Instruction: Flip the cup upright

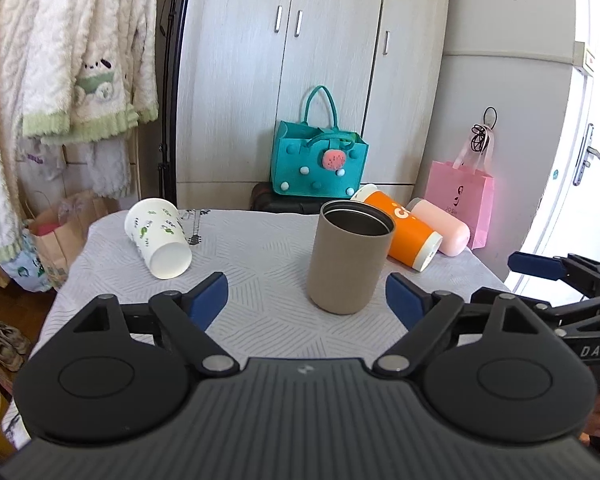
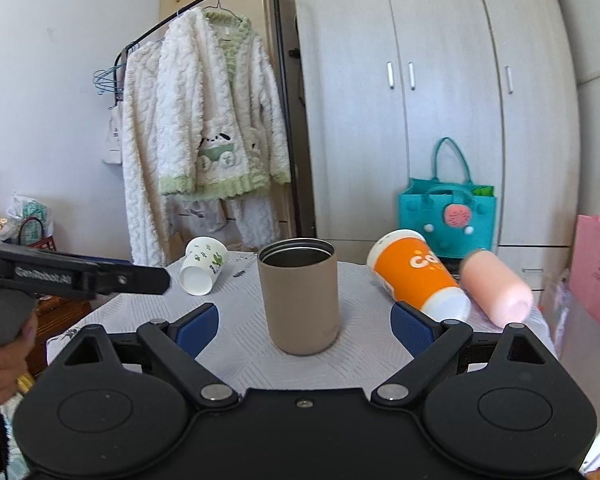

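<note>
Left wrist view: "DAS" marks the right gripper [image 1: 460,280] (both jaws wide), tan cup [image 1: 350,256] upright.

Tan metal-lined cup [image 1: 350,256] upright, mouth up, mid-table [image 1: 260,256]

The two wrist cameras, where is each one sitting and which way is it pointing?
Left wrist: behind the open left claw, looking across the table at the upright tan cup; the right claw shows at right.
Right wrist: behind the open right claw, facing the same tan cup; the left claw and the left hand show at left.
Shared: tan cup, white cup, orange cup, pink cup.
</note>
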The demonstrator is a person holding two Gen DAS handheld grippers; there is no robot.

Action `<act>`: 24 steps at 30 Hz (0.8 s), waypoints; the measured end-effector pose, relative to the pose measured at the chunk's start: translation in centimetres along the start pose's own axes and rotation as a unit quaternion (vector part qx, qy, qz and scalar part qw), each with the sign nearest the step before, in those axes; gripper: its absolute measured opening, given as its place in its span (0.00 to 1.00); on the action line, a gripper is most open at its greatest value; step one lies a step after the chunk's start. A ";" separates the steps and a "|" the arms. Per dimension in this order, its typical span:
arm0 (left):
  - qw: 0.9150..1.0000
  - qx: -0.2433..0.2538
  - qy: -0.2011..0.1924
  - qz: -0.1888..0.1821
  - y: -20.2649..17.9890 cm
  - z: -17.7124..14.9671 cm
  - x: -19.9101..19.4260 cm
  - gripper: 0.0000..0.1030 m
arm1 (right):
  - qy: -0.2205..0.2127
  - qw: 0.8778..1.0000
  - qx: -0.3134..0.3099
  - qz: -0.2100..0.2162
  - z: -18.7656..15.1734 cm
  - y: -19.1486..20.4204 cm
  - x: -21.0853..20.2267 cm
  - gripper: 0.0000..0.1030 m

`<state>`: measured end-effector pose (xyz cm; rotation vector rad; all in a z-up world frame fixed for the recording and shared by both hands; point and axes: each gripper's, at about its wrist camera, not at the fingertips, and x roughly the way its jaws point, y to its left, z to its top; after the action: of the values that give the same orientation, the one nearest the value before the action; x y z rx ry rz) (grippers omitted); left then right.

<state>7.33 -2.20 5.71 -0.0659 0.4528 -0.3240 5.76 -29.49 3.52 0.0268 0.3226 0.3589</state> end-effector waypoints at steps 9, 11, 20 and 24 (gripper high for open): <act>0.999 0.018 -0.005 0.032 -1.2 -1.6 -2.6 0.96 | 0.045 0.991 0.011 -0.124 -0.8 1.5 -1.2 1.00; 0.999 0.013 -0.001 0.032 -1.1 -1.8 -2.8 0.97 | 0.040 0.992 0.016 -0.120 -1.0 1.6 -1.7 1.00; 0.998 0.004 0.015 0.067 -0.8 -3.0 -1.7 1.00 | 0.033 0.990 0.011 -0.134 -1.6 2.7 -2.1 1.00; 0.996 0.003 0.037 0.085 -0.9 -3.8 -0.3 1.00 | 0.044 0.991 0.019 -0.126 -1.9 3.0 -1.8 1.00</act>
<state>5.11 -2.94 2.56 -0.0094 0.5272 -0.1602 2.55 -27.35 2.49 0.0077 0.4145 0.1036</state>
